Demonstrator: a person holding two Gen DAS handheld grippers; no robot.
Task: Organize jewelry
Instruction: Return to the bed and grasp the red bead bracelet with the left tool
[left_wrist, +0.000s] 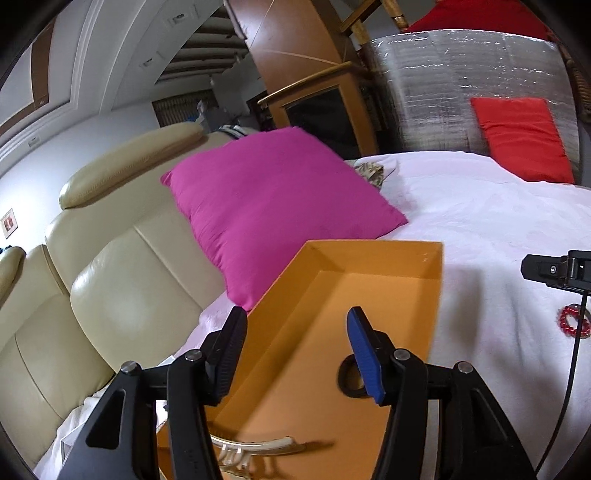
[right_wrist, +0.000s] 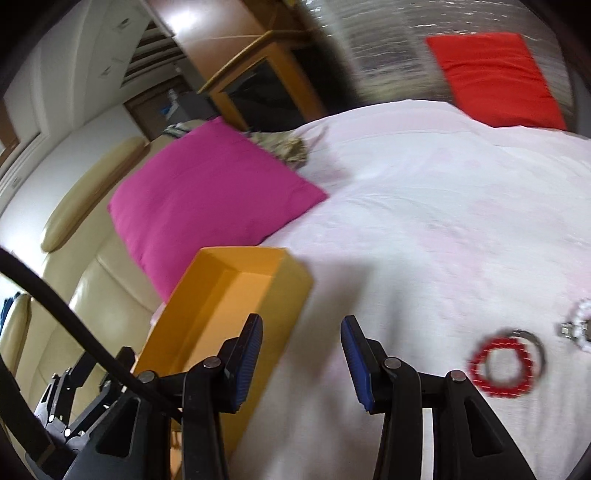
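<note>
Left gripper (left_wrist: 297, 336): fingers spread wide, nothing between them, hovering over the orange box (left_wrist: 369, 295). Box sits on the white sheet (left_wrist: 480, 221), just beside the pink pillow (left_wrist: 266, 195). Inside the box: a black ring (left_wrist: 349, 378) partly behind the right blue pad (left_wrist: 364, 354), and a pale hair clip (left_wrist: 255, 445) near the bottom edge. Right gripper (right_wrist: 301, 354): fingers also wide apart, holding nothing, above bare sheet just right of the box. Red bead bracelet (right_wrist: 502, 365) lies on the sheet to its right, overlapping a thin metal bangle (right_wrist: 537, 343); a white bead piece (right_wrist: 580, 325) sits near them, blurred.
</note>
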